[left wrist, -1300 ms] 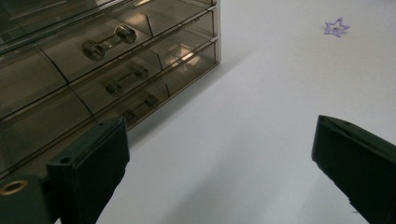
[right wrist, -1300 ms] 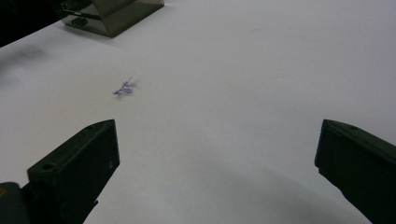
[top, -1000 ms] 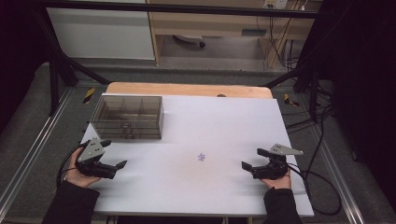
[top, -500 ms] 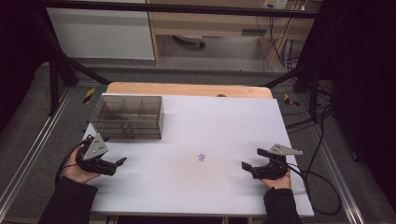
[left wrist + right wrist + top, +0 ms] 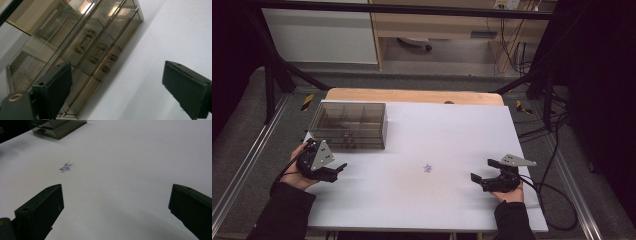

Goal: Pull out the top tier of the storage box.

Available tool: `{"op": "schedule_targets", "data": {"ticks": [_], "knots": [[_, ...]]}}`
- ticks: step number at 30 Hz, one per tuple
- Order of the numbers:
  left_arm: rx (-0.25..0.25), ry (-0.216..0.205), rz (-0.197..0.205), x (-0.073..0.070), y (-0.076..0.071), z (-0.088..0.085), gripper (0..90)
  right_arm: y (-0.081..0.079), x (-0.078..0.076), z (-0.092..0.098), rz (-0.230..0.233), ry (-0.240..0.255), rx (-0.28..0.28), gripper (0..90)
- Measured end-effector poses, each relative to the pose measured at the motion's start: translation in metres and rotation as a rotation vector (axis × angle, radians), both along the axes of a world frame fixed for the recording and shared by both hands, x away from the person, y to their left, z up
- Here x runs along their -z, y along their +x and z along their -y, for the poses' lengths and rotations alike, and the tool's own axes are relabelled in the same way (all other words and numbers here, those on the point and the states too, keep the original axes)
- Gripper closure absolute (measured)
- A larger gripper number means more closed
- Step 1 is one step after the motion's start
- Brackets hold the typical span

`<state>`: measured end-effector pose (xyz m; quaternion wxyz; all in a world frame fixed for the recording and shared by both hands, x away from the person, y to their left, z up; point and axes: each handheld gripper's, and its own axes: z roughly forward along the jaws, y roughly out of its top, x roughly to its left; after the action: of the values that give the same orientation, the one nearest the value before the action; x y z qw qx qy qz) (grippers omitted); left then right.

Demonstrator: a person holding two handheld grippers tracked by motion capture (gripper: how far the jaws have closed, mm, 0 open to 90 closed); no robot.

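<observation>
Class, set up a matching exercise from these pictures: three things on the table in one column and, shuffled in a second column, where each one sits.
Things:
1. drawer box
2. purple scrap
3. right gripper

Places:
A. middle of the white table
B. far left part of the table
C. near right part of the table

Pairs: 1-B, 2-A, 3-C
</observation>
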<state>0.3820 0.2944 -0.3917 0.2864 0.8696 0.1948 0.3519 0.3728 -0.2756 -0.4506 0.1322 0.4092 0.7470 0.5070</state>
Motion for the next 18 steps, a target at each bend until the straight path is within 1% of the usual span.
{"op": "schedule_targets", "data": {"ticks": [1,3,5,6,7,9,12,13,16,17,18], "knots": [[0.0,0.02,0.009,0.001,0.002,0.001,10.3,0.0,0.0,0.0,0.0,0.0,0.0,0.5],[-0.003,0.044,0.018,0.002,0.004,0.002,11.1,0.0,0.0,0.0,0.0,-0.001,0.0,0.5],[-0.004,0.05,0.021,0.003,0.006,0.003,11.4,0.0,0.0,0.0,0.0,-0.002,0.0,0.5],[-0.004,0.067,0.026,0.004,0.008,0.004,11.9,0.0,0.0,0.0,0.0,0.0,0.0,0.5],[-0.004,0.067,0.026,0.004,0.008,0.004,12.6,0.0,0.0,0.0,0.0,0.0,0.0,0.5],[-0.002,0.082,0.033,0.005,0.009,0.005,14.6,0.0,0.0,0.0,0.0,-0.001,0.0,0.5],[-0.002,0.112,0.052,0.007,0.012,0.007,16.1,0.0,0.0,0.0,0.0,-0.001,0.0,0.5],[-0.001,0.13,0.065,0.007,0.013,0.008,18.0,0.0,0.0,0.0,0.0,-0.001,-0.001,0.5],[0.002,0.142,0.075,0.007,0.014,0.009,21.5,0.0,0.0,0.0,0.0,-0.002,0.0,0.5],[0.009,0.157,0.089,0.008,0.014,0.01,22.5,0.0,0.0,0.0,0.0,-0.001,0.0,0.5],[0.009,0.157,0.089,0.008,0.014,0.01,23.0,0.0,0.0,0.0,0.0,-0.001,0.0,0.5]]}}
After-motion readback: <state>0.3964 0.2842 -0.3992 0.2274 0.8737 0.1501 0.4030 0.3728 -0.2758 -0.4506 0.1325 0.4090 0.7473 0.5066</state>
